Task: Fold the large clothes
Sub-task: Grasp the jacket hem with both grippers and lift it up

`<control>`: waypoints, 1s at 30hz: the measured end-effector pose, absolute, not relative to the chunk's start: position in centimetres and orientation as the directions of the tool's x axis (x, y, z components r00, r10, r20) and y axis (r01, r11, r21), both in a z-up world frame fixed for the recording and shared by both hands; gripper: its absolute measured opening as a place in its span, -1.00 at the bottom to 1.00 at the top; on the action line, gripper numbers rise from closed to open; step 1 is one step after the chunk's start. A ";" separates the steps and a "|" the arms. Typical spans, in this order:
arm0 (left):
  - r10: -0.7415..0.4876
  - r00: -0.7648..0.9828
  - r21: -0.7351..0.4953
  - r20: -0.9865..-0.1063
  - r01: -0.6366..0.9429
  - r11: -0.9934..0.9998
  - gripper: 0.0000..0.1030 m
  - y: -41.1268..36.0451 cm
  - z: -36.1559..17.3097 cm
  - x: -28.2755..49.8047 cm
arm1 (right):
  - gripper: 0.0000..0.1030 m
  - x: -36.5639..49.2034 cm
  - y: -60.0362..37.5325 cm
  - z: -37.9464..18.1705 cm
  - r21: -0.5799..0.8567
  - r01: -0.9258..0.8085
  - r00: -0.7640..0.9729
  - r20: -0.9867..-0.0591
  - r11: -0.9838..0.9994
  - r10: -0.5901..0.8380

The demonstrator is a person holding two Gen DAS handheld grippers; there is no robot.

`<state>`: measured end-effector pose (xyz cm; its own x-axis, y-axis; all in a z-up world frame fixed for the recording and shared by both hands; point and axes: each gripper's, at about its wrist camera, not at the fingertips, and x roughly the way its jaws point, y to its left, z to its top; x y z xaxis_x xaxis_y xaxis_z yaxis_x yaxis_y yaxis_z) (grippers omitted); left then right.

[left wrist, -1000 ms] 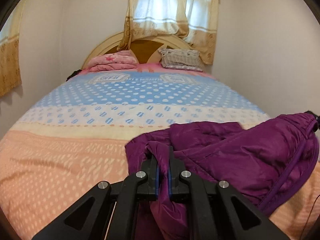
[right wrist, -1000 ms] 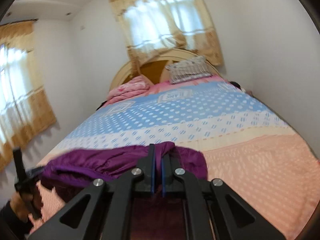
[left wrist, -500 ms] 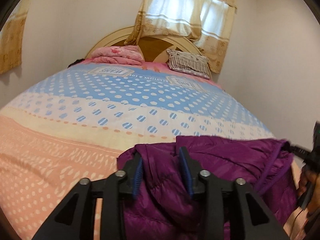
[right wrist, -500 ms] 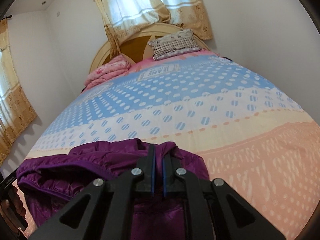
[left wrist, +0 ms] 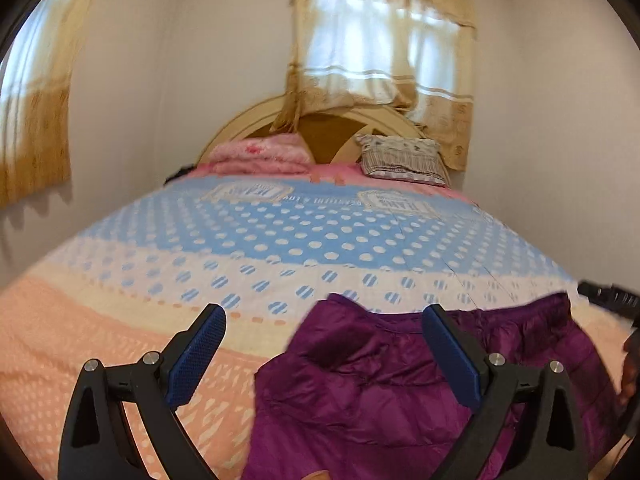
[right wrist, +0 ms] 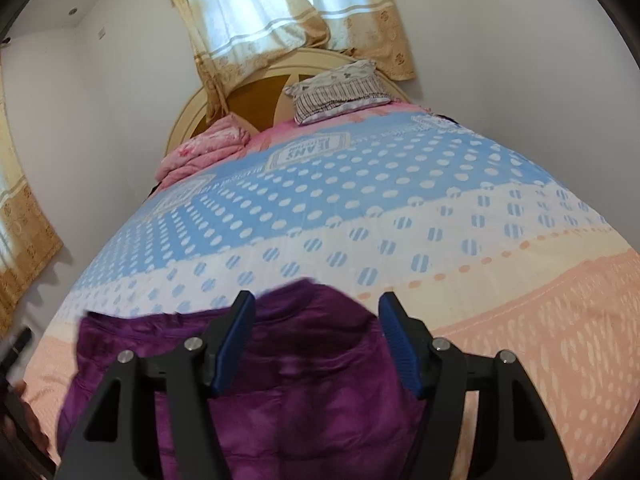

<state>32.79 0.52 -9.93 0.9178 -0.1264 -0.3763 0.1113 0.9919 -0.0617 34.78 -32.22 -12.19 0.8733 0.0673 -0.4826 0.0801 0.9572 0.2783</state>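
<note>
- Purple padded jacket (left wrist: 404, 384) is seen lying on the peach end of the bedspread (left wrist: 100, 344), near the foot of the bed; in the right wrist view the same jacket (right wrist: 304, 364) sits directly below the camera.
- Left gripper (left wrist: 324, 344) is spread wide, jaws just opened; nothing is pinched, though the inner pad (left wrist: 452, 360) hangs over the fabric.
- Right gripper (right wrist: 316, 344) is partly spread, jaws just opened too; jacket is seen between the pads but is not pressed by them.
- Jacket is judged released onto the bed by both grippers.
- Garment looks bunched into a compact heap with at least one layer doubled over; a fold is judged to have been laid.
- Neatness cannot be told: edges are blurred and the near part is hidden by the gripper frames.
- Left to do, as judged: smoothing, possibly another fold to square it up.
- Far end of bed holds a pink blanket (left wrist: 260, 156) and a striped pillow (left wrist: 400, 156), well apart from the jacket and untouched.
</note>
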 end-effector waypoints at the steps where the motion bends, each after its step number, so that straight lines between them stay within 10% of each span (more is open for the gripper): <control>1: -0.135 0.915 -0.039 -0.380 0.130 0.991 0.91 -0.5 -10.1 32.9 | 0.28 34.6 -30.4 -12.0 0.255 0.040 0.868 -0.487 0.966 0.093; 7: -0.083 0.902 0.246 -0.424 0.203 0.948 0.92 -7.5 -13.0 35.8 | -0.11 37.8 -21.7 -15.8 0.192 -0.203 0.676 -0.682 0.960 0.280; 11: 0.006 0.880 0.336 -0.475 0.175 0.926 0.92 -8.6 -15.9 39.8 | -0.11 40.6 -21.1 -18.6 0.031 -0.119 0.693 -0.713 0.992 0.106; 16: -0.048 0.745 0.121 -0.666 0.170 0.978 0.98 -6.0 -19.4 44.5 | -0.17 41.7 -24.6 -21.6 0.143 -0.009 0.709 -0.697 0.990 0.107; 30: -0.051 0.672 0.032 -0.739 0.111 0.993 0.98 -4.7 -21.3 44.5 | -0.09 42.5 -22.6 -22.7 0.056 -0.038 0.695 -0.716 0.998 0.067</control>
